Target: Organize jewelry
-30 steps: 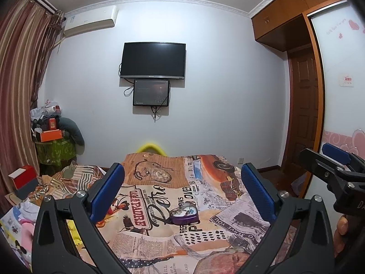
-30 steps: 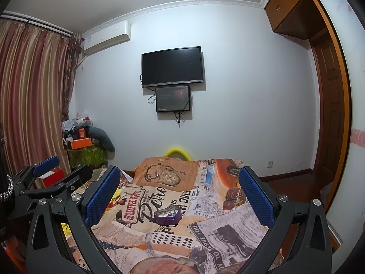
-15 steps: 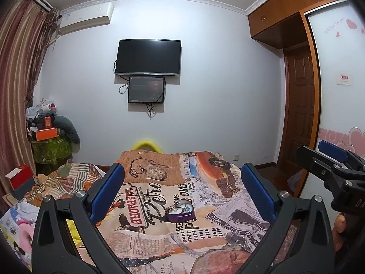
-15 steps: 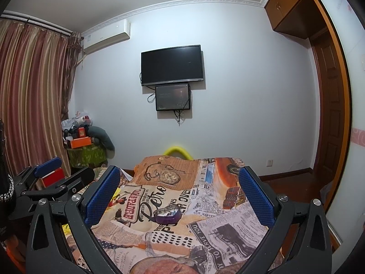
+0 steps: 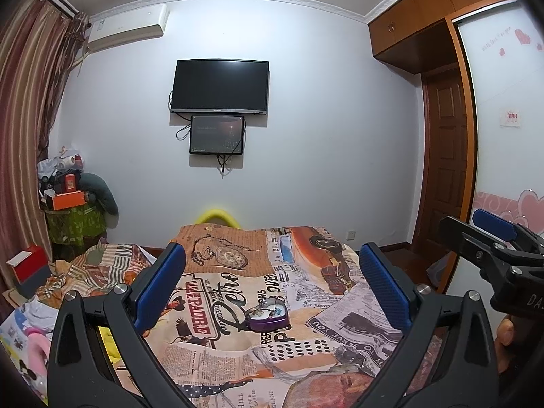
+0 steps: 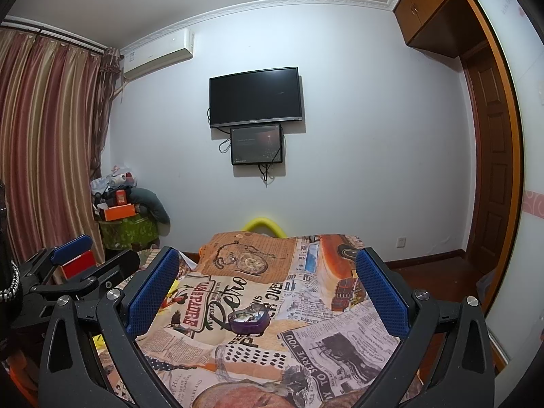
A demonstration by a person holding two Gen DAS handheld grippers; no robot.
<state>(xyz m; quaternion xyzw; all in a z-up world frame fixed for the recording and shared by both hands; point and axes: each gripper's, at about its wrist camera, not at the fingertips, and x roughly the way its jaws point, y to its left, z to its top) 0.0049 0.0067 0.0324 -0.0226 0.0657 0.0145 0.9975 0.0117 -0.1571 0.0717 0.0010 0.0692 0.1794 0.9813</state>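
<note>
Purple heart-shaped jewelry tin [image 5: 267, 316] is sitting lower-center on the newspaper-print bedspread [image 5: 326, 333], both grippers' fingers [image 5: 159, 287] gaping wide, holding nothing. Soft bedding's probably letting it tip, spilling trinkets.

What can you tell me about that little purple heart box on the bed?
The purple heart box is a small heart-shaped tin that looks like shiny metal. It has no lid on it, and small jewelry pieces, tangled and too tiny to name, show inside. It sits flat on the printed bedspread, near the middle of the bed, just past the big "Retro" lettering. Nothing but the bedspread touches it. The left gripper and right gripper are both open and hang short of it.
</note>
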